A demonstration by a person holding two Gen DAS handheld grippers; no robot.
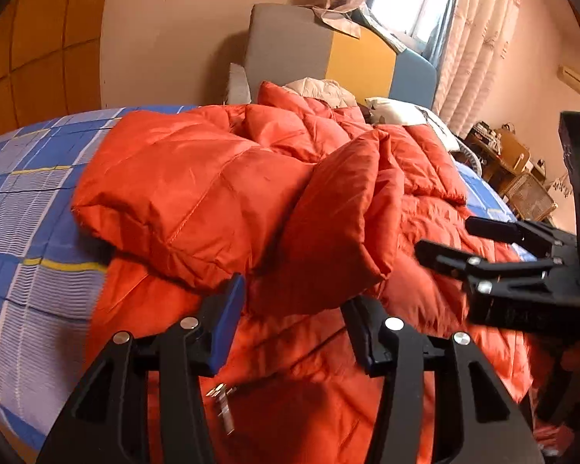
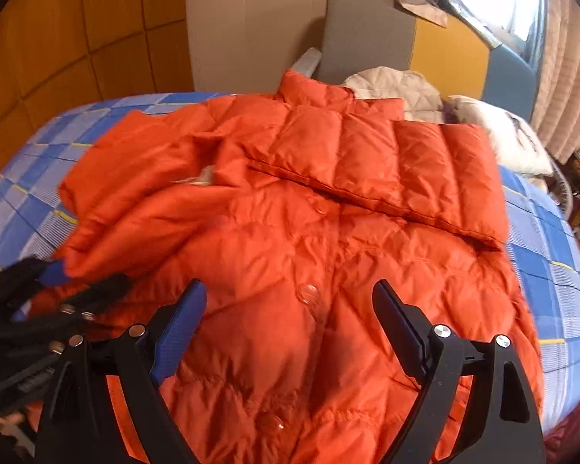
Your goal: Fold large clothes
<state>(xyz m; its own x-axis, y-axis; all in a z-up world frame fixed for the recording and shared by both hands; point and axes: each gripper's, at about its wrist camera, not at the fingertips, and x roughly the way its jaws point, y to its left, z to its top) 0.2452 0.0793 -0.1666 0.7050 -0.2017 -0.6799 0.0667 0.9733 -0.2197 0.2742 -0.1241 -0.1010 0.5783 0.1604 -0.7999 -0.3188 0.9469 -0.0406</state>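
Observation:
A large orange puffer jacket [image 2: 328,255] lies front up on the bed, its snap buttons in a line down the middle. Both sleeves are folded across the body: one [image 2: 386,170] lies flat across the chest, the other [image 1: 197,193] is bunched on the left. My left gripper [image 1: 294,309] is open just above the jacket, next to the cuff [image 1: 340,239] of the bunched sleeve, holding nothing. It also shows in the right wrist view [image 2: 58,290]. My right gripper [image 2: 290,301] is open and empty above the jacket's front. It also shows in the left wrist view [image 1: 440,236].
The jacket rests on a blue checked bedsheet [image 1: 27,208]. A grey, yellow and blue headboard [image 2: 406,46] stands at the far end, with a beige garment [image 2: 398,85] and a white pillow [image 2: 498,135] near it. A curtained window [image 1: 444,7] is behind. Cluttered wooden furniture [image 1: 510,166] stands right.

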